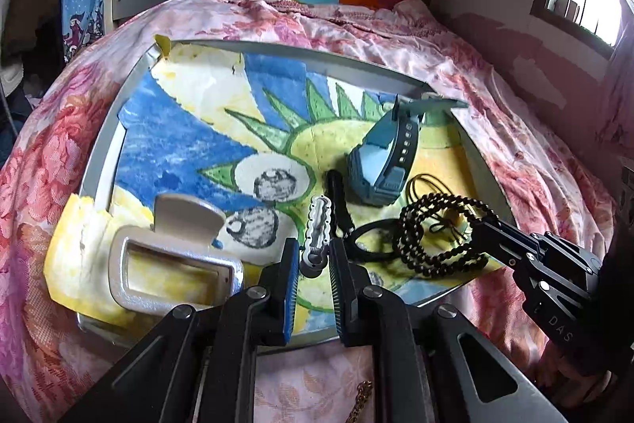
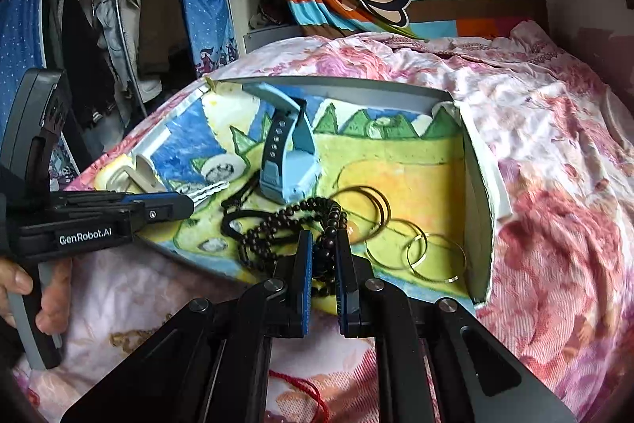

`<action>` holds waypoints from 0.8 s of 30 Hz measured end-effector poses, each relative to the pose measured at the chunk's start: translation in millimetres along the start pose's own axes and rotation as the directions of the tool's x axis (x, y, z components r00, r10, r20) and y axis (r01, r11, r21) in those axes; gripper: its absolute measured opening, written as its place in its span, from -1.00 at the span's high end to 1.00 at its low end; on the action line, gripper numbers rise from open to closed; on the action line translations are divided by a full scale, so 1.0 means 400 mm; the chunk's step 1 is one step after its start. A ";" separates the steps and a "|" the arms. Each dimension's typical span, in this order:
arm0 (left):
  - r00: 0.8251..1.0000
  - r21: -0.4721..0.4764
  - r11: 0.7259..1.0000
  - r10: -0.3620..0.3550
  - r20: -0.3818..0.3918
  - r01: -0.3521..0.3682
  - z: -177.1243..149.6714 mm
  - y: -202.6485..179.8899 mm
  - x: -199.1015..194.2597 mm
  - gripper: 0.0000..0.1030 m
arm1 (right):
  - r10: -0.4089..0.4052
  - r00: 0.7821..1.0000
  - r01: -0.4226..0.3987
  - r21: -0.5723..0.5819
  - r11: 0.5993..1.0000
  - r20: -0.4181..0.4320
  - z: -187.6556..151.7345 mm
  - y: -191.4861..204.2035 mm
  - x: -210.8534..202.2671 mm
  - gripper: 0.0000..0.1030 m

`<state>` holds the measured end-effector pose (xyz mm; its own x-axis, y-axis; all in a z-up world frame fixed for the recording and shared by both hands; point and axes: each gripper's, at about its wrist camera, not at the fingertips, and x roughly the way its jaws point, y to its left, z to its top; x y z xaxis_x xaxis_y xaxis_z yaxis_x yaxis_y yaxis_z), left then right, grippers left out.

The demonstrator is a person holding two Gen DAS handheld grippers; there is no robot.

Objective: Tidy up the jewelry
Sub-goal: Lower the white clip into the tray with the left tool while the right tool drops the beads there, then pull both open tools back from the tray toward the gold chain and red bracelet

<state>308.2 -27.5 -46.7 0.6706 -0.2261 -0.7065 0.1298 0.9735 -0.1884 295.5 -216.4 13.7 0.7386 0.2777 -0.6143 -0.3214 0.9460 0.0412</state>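
A grey tray (image 1: 104, 145) lined with a crayon drawing lies on the bed. My left gripper (image 1: 313, 256) is shut on a white hair clip (image 1: 319, 228), held low over the tray. My right gripper (image 2: 323, 248) is shut on a dark bead necklace (image 2: 273, 232), which also shows in the left wrist view (image 1: 436, 236). A blue watch (image 1: 386, 161) stands in the tray, seen in the right wrist view too (image 2: 287, 161). Thin gold bangles (image 2: 416, 248) lie to the right of the beads. A black hair tie (image 1: 368, 244) lies between clip and beads.
An open beige box (image 1: 174, 264) with its lid up sits at the tray's near left. A gold chain (image 1: 362, 403) and a red cord (image 2: 305, 391) lie on the pink floral bedspread in front of the tray. Striped monkey blanket and clothes rack stand behind.
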 end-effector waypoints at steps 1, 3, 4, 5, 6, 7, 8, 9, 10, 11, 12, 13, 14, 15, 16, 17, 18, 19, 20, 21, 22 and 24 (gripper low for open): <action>1.000 0.000 1.000 -0.001 -0.004 0.001 -0.004 0.000 0.002 0.72 | -0.002 1.000 0.002 -0.003 1.000 0.002 -0.002 0.000 -0.001 0.82; 1.000 0.000 1.000 0.002 -0.007 -0.002 -0.008 -0.001 0.004 0.72 | -0.003 1.000 0.003 -0.005 1.000 0.008 -0.004 -0.001 -0.004 0.82; 1.000 0.001 1.000 0.002 -0.009 -0.002 -0.010 -0.001 0.006 0.72 | -0.004 1.000 0.004 -0.006 1.000 0.010 -0.003 -0.004 -0.004 0.81; 1.000 0.000 1.000 0.003 -0.010 -0.003 -0.011 -0.001 0.006 0.72 | -0.007 1.000 0.007 -0.006 1.000 0.012 -0.006 -0.005 -0.005 0.81; 1.000 -0.002 1.000 0.004 -0.011 -0.004 -0.012 0.000 0.008 0.72 | -0.008 1.000 0.008 -0.005 1.000 0.013 -0.007 -0.004 -0.007 0.81; 1.000 -0.005 1.000 0.004 -0.011 -0.004 -0.013 0.001 0.008 0.71 | -0.010 1.000 0.010 -0.002 1.000 0.014 -0.009 -0.006 -0.007 0.80; 1.000 -0.010 1.000 0.005 -0.011 -0.005 -0.014 0.003 0.009 0.71 | -0.012 1.000 0.012 0.000 1.000 0.014 -0.010 -0.008 -0.008 0.80; 1.000 -0.014 1.000 0.007 -0.010 -0.008 -0.014 0.006 0.009 0.71 | -0.014 1.000 0.014 0.003 1.000 0.014 -0.010 -0.009 -0.007 0.79; 1.000 -0.021 1.000 0.013 -0.005 -0.013 -0.016 0.008 0.007 0.71 | -0.016 1.000 0.016 0.007 1.000 0.014 -0.011 -0.010 -0.008 0.79; 1.000 -0.025 1.000 0.014 -0.002 -0.014 -0.015 0.010 0.006 0.71 | -0.017 1.000 0.017 0.010 1.000 0.015 -0.011 -0.012 -0.008 0.79; 1.000 -0.032 0.999 0.014 0.002 -0.014 -0.015 0.013 0.004 0.71 | -0.018 1.000 0.018 0.015 1.000 0.016 -0.012 -0.015 -0.009 0.79; 1.000 -0.037 0.999 0.014 0.003 -0.014 -0.014 0.015 0.003 0.71 | -0.017 1.000 0.016 0.021 1.000 0.016 -0.013 -0.017 -0.009 0.78; 1.000 -0.041 0.999 0.014 0.002 -0.014 -0.013 0.017 0.003 0.71 | -0.016 1.000 0.015 0.026 1.000 0.015 -0.013 -0.020 -0.009 0.77; 1.000 -0.043 0.999 0.015 0.002 -0.015 -0.013 0.018 0.003 0.71 | -0.017 1.000 0.017 0.030 0.999 0.014 -0.013 -0.022 -0.008 0.76; 1.000 -0.045 0.999 0.018 0.002 -0.018 -0.013 0.018 0.002 0.71 | -0.020 1.000 0.020 0.035 0.999 0.013 -0.014 -0.024 -0.008 0.71; 1.000 -0.044 0.999 0.020 0.001 -0.020 -0.013 0.018 0.002 0.71 | -0.023 1.000 0.022 0.040 0.999 0.013 -0.015 -0.027 -0.008 0.66; 1.000 -0.043 0.999 0.022 0.001 -0.022 -0.012 0.018 0.002 0.71 | -0.023 1.000 0.023 0.044 0.999 0.013 -0.015 -0.029 -0.008 0.63; 1.000 -0.042 0.999 0.025 0.001 -0.025 -0.013 0.017 0.002 0.70 | -0.025 1.000 0.024 0.048 0.999 0.014 -0.016 -0.031 -0.009 0.57; 1.000 -0.040 0.999 0.026 0.001 -0.026 -0.013 0.017 0.000 0.69 | -0.027 1.000 0.026 0.051 0.998 0.016 -0.016 -0.032 -0.010 0.50; 1.000 -0.037 0.999 0.027 0.003 -0.026 -0.014 0.015 -0.001 0.67 | -0.029 0.999 0.028 0.054 0.998 0.018 -0.016 -0.033 -0.012 0.47; 1.000 -0.034 0.999 0.027 0.005 -0.026 -0.014 0.013 -0.002 0.64 | -0.032 0.999 0.031 0.057 0.998 0.020 -0.016 -0.034 -0.013 0.43; 1.000 -0.032 0.999 0.025 0.006 -0.025 -0.015 0.011 -0.005 0.60 | -0.037 0.999 0.036 0.061 0.998 0.024 -0.017 -0.035 -0.017 0.37</action>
<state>302.9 -22.9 -50.2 0.6783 -0.2012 -0.7067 0.0895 0.9772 -0.1923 291.2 -232.6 12.0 0.7642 0.2462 -0.5961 -0.2582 0.9638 0.0670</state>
